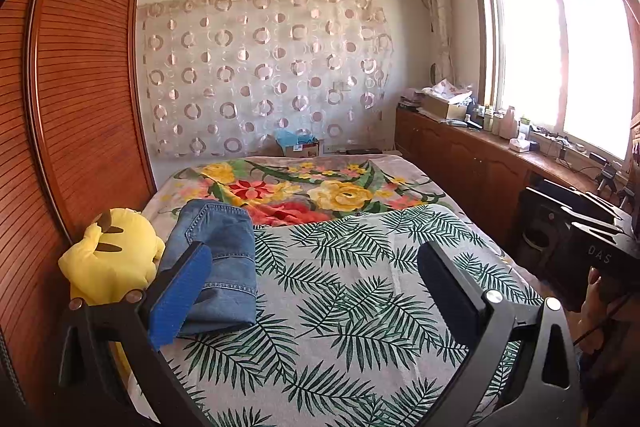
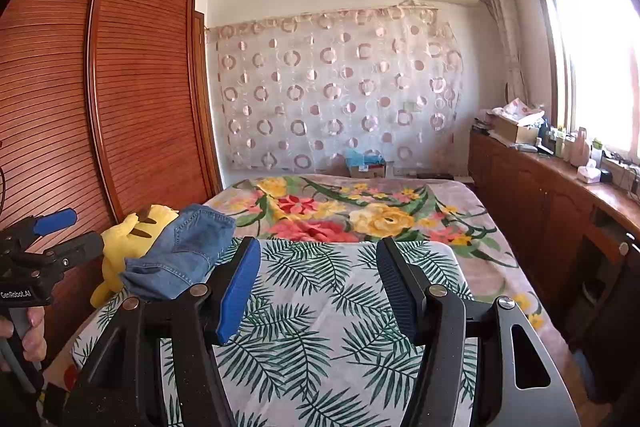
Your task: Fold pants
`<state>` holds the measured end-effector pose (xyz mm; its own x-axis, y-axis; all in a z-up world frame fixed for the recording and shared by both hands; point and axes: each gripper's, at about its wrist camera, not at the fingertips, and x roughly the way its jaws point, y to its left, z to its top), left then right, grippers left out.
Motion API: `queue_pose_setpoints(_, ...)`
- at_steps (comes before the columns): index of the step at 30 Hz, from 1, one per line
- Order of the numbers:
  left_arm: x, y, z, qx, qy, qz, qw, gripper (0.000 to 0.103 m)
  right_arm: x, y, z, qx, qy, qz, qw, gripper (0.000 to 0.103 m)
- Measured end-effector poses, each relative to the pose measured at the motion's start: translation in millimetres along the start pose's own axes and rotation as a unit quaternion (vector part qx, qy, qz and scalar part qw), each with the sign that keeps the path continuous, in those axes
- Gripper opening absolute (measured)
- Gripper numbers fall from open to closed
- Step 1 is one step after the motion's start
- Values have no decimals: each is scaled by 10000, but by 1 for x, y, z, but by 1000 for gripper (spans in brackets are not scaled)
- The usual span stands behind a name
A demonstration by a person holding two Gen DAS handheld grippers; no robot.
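A pair of blue jeans (image 1: 216, 259) (image 2: 180, 255) lies folded into a compact stack at the left side of the bed, partly on the leaf-print sheet (image 1: 360, 287) (image 2: 320, 307). My left gripper (image 1: 314, 251) is open and empty, its blue-padded left finger just in front of the jeans without touching them. It also shows at the left edge of the right wrist view, where a hand holds the left gripper (image 2: 80, 229). My right gripper (image 2: 316, 243) hovers open over the leaf-print sheet, to the right of the jeans, with nothing between its fingers.
A yellow plush toy (image 1: 112, 255) (image 2: 124, 239) lies against the jeans by the slatted wooden wardrobe (image 1: 80, 87). A floral blanket (image 1: 320, 187) covers the far half of the bed. A wooden cabinet (image 1: 480, 167) with clutter runs under the window on the right.
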<state>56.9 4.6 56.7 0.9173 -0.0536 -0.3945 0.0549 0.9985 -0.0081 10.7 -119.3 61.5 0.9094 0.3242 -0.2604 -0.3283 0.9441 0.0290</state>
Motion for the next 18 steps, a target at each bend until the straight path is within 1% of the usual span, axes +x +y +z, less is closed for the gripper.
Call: queue_pose_setpoints(18,-1,1,1,0,11,11,10000,103,-4,-5,-4,-16,17,-8,10000,62)
